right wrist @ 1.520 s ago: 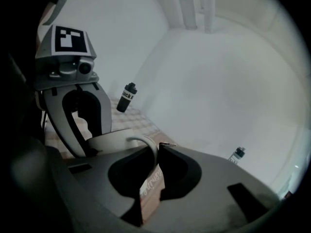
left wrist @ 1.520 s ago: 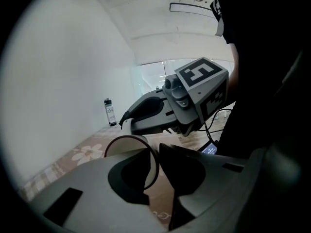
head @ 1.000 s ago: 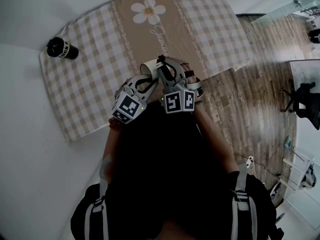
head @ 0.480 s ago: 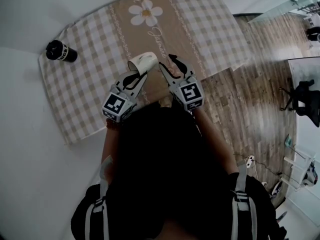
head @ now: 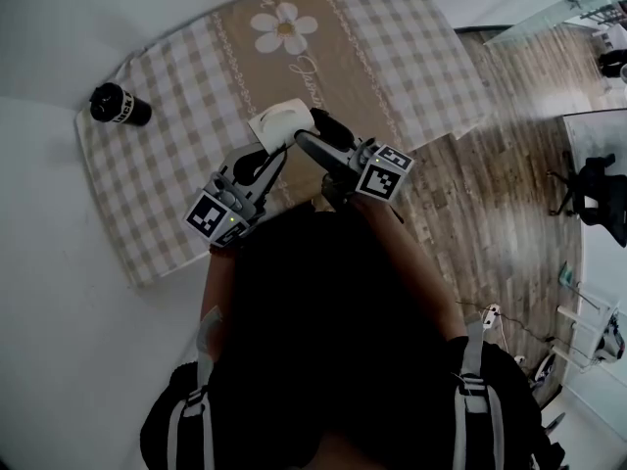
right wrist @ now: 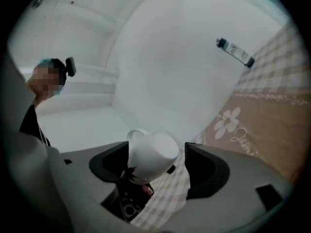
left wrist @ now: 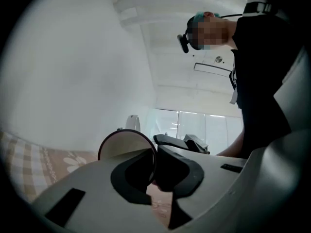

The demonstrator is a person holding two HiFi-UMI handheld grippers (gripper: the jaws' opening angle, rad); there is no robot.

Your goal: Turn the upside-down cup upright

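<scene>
A white cup [head: 279,122] hangs tilted on its side above the checked tablecloth [head: 176,164]. My left gripper [head: 274,148] is shut on the cup's rim. In the left gripper view the cup's mouth [left wrist: 127,147] faces the camera, and the left gripper [left wrist: 154,165] pinches its wall. My right gripper [head: 312,133] is beside the cup, its jaws opening. In the right gripper view the cup [right wrist: 149,155] sits bottom-first between the spread jaws of the right gripper [right wrist: 156,166], and the pads stand clear of it.
A black bottle [head: 120,102] stands at the table's far left corner, also visible as the bottle [right wrist: 234,52]. A daisy print [head: 284,25] marks the cloth's beige middle strip. Wooden floor [head: 490,194] lies past the table's right edge.
The left gripper has lifted and tipped the cup off the cloth. The right gripper has rolled over and opened, letting go of the cup.
</scene>
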